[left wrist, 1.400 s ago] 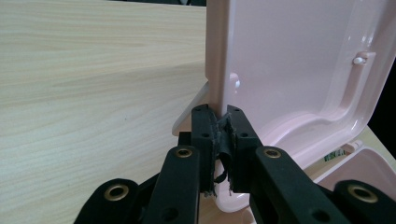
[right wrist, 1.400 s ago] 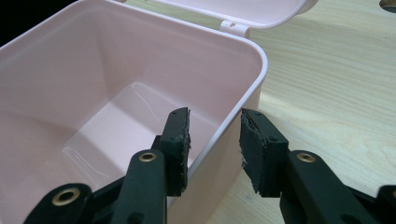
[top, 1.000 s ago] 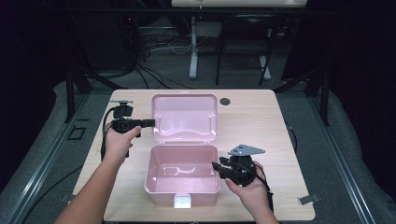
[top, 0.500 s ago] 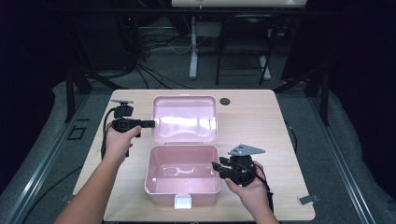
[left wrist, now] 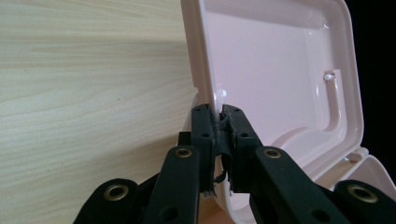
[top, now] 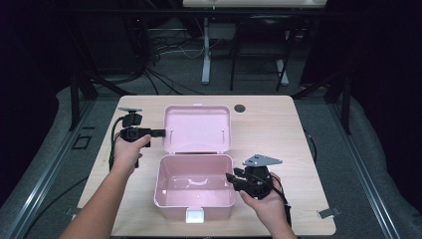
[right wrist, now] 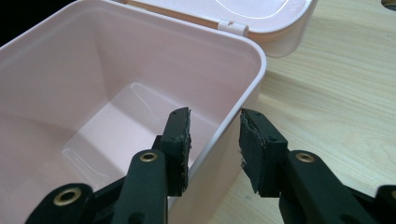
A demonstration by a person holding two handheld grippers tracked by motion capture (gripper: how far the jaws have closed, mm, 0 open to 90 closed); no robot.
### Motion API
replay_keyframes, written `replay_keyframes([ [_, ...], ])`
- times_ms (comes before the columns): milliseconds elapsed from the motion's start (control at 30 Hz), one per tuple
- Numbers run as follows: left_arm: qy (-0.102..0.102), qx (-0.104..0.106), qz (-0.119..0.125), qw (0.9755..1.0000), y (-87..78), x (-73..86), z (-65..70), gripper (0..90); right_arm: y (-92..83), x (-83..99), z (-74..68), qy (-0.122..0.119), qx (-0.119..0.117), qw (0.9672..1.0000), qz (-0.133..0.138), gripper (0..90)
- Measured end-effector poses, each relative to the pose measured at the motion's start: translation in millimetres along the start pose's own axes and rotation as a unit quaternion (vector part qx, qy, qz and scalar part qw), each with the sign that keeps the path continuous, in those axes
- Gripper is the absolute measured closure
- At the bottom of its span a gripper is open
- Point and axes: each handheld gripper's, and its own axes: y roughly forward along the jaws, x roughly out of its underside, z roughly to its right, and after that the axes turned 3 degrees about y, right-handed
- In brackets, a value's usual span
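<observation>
**Ana:** Nearest the person, at the front of the pale wooden surface [top: 298, 149], sits the pink plastic box [top: 195, 186] with rounded corners, its white latch tab [top: 194, 215] facing the front edge. The right gripper [top: 232, 178] straddles the box's right wall, one finger inside and one outside. Is it clamped?

**Ben:** Not from what the right gripper view gives: its fingers [right wrist: 180, 144] stand apart with the wall between them and a gap on each side, so they are open around the rim rather than pressing it. I'd judge the job is steadying the base, so closing squarely on that wall, low near the corner, would stop the box sliding.

**Ana:** And inside the box?

**Ben:** Nothing; just a bare, glossy pink floor.

**Ana:** Farther back, the hinged pink lid [top: 197, 128] stands open, leaning away from the box.

**Ben:** The left gripper [top: 161, 133] has it: the fingers [left wrist: 204, 140] are pinched tight on the lid's left edge. To swing it well, I'd follow the hinge's arc and keep the grip flat on the rim, so the thin plastic doesn't twist.
</observation>
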Motion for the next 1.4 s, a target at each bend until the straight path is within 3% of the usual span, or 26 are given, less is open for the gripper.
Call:
replay_keyframes([
  [733,-0.010,0.002,-0.005,0.9999,6.6,0.9,-3.5,83.5,-2.2,-0.4,-2.0,0.000,0.000,0.9999,-0.011,63.0],
  [1133,-0.004,-0.014,-0.018,0.9997,12.6,5.0,-5.7,84.2,-2.5,-0.3,-2.4,0.001,0.000,0.9999,-0.011,62.9],
  [1200,-0.009,-0.009,-0.019,0.9997,13.6,7.5,-9.2,87.0,-2.6,-0.2,-2.4,0.003,0.000,0.9999,-0.011,62.9],
  [1267,-0.026,0.007,-0.008,0.9996,12.8,9.7,-14.0,86.4,-2.6,-0.2,-2.1,0.003,-0.001,0.9999,-0.011,62.9],
  [1400,-0.021,0.005,-0.008,0.9997,9.8,10.1,-11.9,85.5,-2.8,-0.1,-2.5,0.003,-0.002,0.9999,-0.011,63.2],
])
